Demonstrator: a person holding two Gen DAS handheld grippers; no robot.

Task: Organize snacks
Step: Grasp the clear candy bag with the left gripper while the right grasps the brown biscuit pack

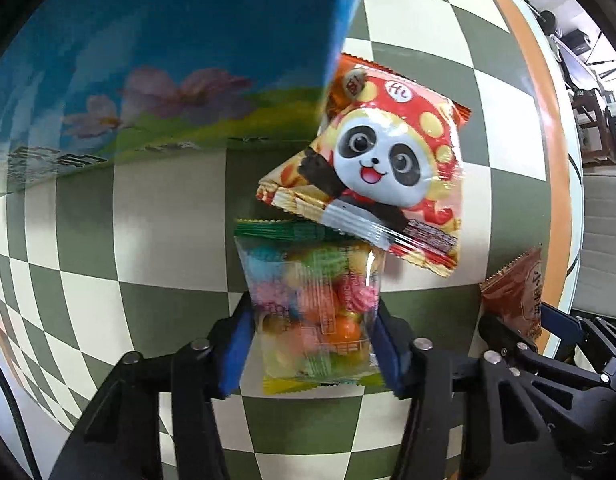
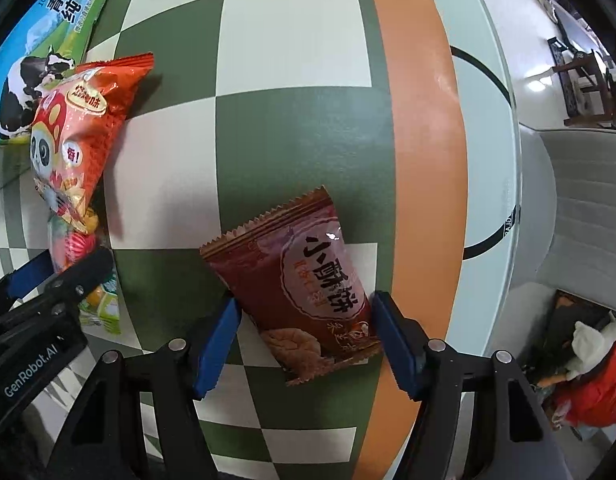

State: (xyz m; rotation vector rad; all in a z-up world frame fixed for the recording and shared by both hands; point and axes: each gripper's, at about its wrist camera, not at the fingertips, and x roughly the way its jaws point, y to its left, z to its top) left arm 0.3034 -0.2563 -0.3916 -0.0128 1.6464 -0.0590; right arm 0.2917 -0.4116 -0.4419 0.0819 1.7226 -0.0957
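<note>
My left gripper (image 1: 312, 344) is shut on a clear packet of colourful candies (image 1: 314, 312), its blue pads pressing both sides. A red panda snack bag (image 1: 384, 160) lies just beyond it, overlapping the packet's top edge. My right gripper (image 2: 303, 344) is shut on a brown biscuit packet (image 2: 303, 284), pads against both sides. The biscuit packet also shows at the right edge of the left wrist view (image 1: 516, 292). The panda bag (image 2: 75, 132) and the candy packet (image 2: 83, 248) show at the left of the right wrist view.
A blue milk carton box (image 1: 147, 80) stands at the back left, close behind the panda bag. The green-and-white checkered tablecloth (image 2: 287, 40) has an orange border (image 2: 420, 120) on the right; beyond it are the table edge and a grey seat (image 2: 580, 208).
</note>
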